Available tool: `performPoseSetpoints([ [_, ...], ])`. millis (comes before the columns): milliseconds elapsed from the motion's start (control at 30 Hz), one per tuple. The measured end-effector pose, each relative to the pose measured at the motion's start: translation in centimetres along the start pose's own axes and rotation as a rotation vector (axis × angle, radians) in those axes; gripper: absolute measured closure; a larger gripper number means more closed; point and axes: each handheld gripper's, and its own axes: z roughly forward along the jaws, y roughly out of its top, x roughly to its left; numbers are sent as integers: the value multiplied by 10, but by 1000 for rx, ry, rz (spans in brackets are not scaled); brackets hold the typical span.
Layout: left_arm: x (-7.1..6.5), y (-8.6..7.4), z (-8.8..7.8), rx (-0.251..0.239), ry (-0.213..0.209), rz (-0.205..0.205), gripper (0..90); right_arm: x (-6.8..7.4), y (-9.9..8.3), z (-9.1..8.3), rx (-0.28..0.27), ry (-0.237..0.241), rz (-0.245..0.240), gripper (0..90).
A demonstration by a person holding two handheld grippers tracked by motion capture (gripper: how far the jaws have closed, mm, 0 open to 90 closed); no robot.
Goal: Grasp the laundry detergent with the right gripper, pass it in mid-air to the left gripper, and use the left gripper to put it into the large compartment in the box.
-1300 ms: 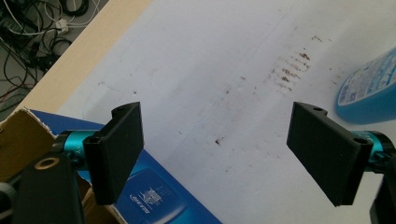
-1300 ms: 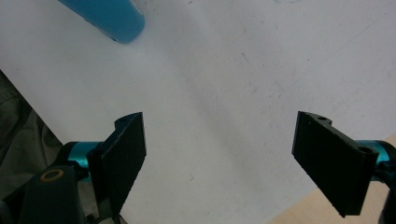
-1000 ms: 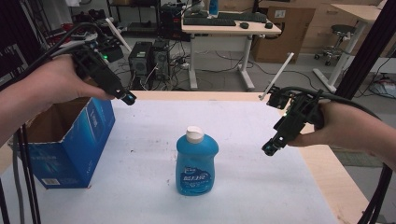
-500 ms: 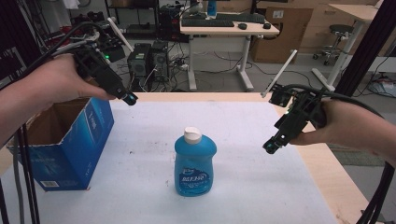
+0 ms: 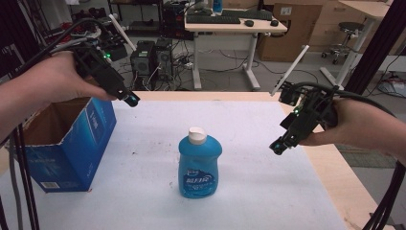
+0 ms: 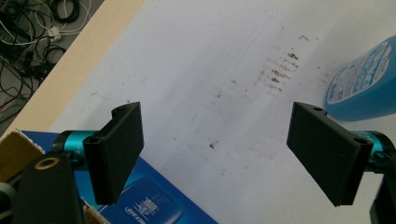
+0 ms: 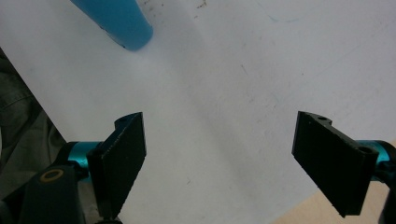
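A blue dish-soap bottle (image 5: 199, 165) with a white cap stands upright in the middle of the white table (image 5: 249, 124). Its side shows at the right edge of the left gripper view as the bottle (image 6: 364, 84), and its base shows at the top of the right gripper view as the bottle (image 7: 119, 21). My left gripper (image 5: 128, 98) hovers above the table's far left, over the corner of an open blue cardboard box (image 5: 72, 139); its jaws stand wide apart and empty. My right gripper (image 5: 278, 146) hangs to the right of the bottle, open and empty.
The blue box (image 6: 154, 205) sits at the table's left edge with its top flaps open. The wooden table edge (image 5: 335, 167) runs along the right. Beyond the table are desks, computer towers (image 5: 153, 57), cables and a stool.
The bottle looks shifted very slightly to the left in the high view. Both grippers hold about the same places, still open.
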Motion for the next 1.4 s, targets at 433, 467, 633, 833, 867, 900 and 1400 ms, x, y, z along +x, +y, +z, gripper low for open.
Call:
performPoseSetpoints([
  [433,0,-3,-4,-15,-18,12,190,6,9,1,-136,96,-145,169],
  [467,0,-3,-4,-13,-18,14,190,7,10,2,-150,102,-154,168],
  [633,0,-4,-4,-9,-24,16,190,9,17,10,-194,146,-203,168],
  [833,0,-4,-5,-4,-26,15,190,12,25,25,-226,174,-251,169],
  [867,0,-4,-5,-4,-27,16,190,12,27,28,-232,180,-262,169],
  [900,0,-4,-5,-4,-26,16,190,13,29,30,-233,186,-269,169],
  [1400,1,-3,-6,-1,-30,18,189,31,51,68,-245,274,-364,169],
])
